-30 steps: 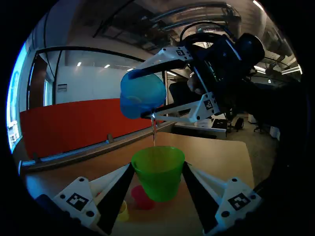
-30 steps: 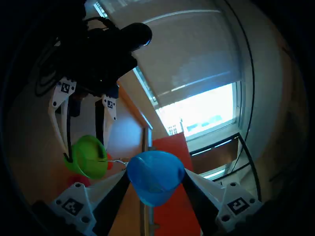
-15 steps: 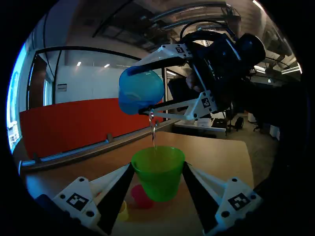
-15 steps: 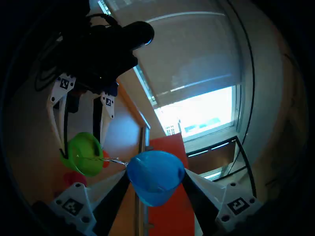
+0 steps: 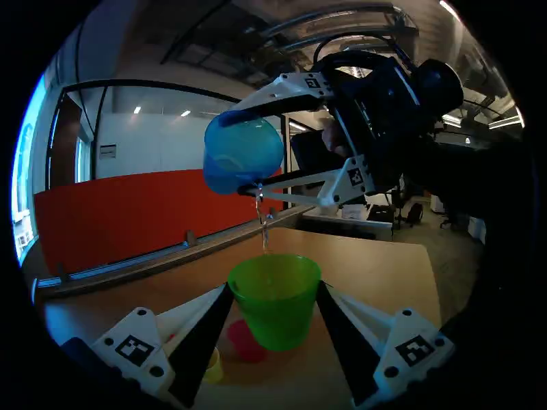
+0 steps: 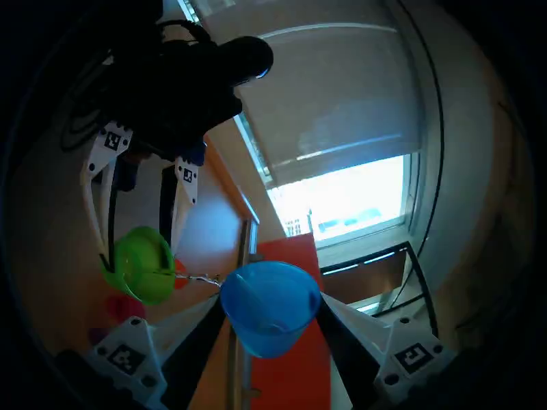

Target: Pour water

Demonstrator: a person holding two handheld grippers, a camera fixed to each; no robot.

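Green plastic sits front and centre in the left gripper view: a green cup [image 5: 275, 304] stands upright between the two fingers of the left hand-held gripper [image 5: 273, 290], which presses on it from both sides and holds it just above the wooden surface [image 5: 383, 273]. Above it and slightly left, the right hand-held gripper [image 5: 239, 160] clamps a blue cup [image 5: 243, 154], tipped so its rim points down. A thin stream of water [image 5: 262, 225] falls from that rim into the green cup's mouth. A hand [image 5: 334, 140] grips the dark body behind the white fingers. Low on the surface, partly hidden by the green cup, lies a small pink cup [image 5: 245, 342], with a yellow thing [image 5: 214, 369] beside it (too cut off to name). A red wall panel [image 5: 137, 212] runs along the far side.

The right gripper view is rolled over with the pour. The blue cup [image 6: 269, 318] is wedged between this hand-held gripper's fingers, with a little water pooled near the rim. The stream [image 6: 198, 278] runs across to the green cup [image 6: 140, 265], which the left hand-held gripper [image 6: 140, 256] grasps. A bright window [image 6: 349, 198] glares behind.
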